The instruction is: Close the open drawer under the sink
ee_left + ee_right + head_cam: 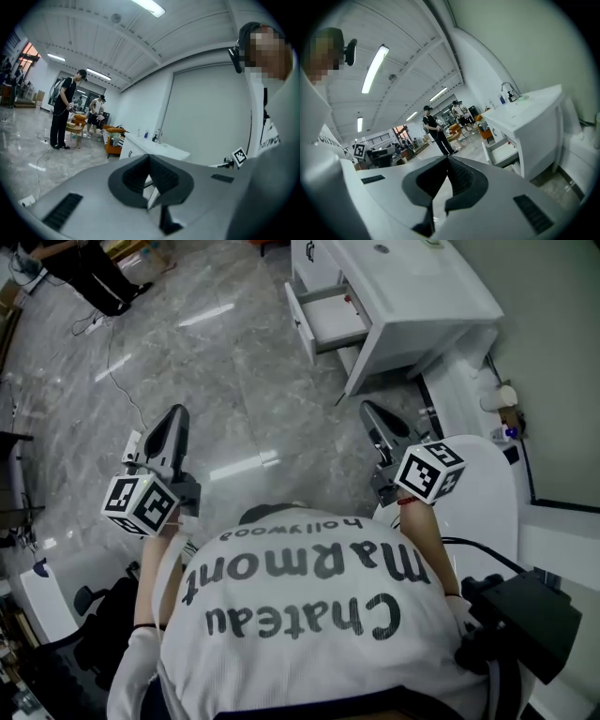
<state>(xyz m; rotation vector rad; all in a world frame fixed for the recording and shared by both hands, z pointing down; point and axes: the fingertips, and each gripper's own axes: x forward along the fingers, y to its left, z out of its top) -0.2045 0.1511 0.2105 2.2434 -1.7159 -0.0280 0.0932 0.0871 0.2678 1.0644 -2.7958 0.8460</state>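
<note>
Head view, with both gripper views. The person stands on a grey marble floor point(234, 362) and holds one gripper in each hand, both pointing toward the white sink cabinet point(412, 306) at the far right edge of the floor, against the wall.

(a) The drawer point(328, 320) stands open. It is pulled out of the cabinet's front face toward the open floor, its front panel outermost and its pale inside visible from above. No gripper touches it.

(b) The left gripper point(175, 412) has its jaws together, tips meeting, with nothing between them point(149, 157). The drawer lies well apart from it, ahead and to its right. In the left gripper view the cabinet point(136, 146) shows just beyond the jaw tips.

(c) The right gripper point(367, 407) likewise has its tips closed on nothing point(448, 159). It is the nearer of the two to the drawer, which lies ahead and slightly to its left, with bare floor between them. In the right gripper view the drawer point(504, 152) shows to the right of the jaws, projecting from the cabinet below the countertop.

(d) A white rounded fixture point(487, 502) sits just beside the right gripper's marker cube point(429, 472). A cable point(117, 381) trails over the floor's left side. A bystander in black point(63, 112) stands at the far end of the room.
</note>
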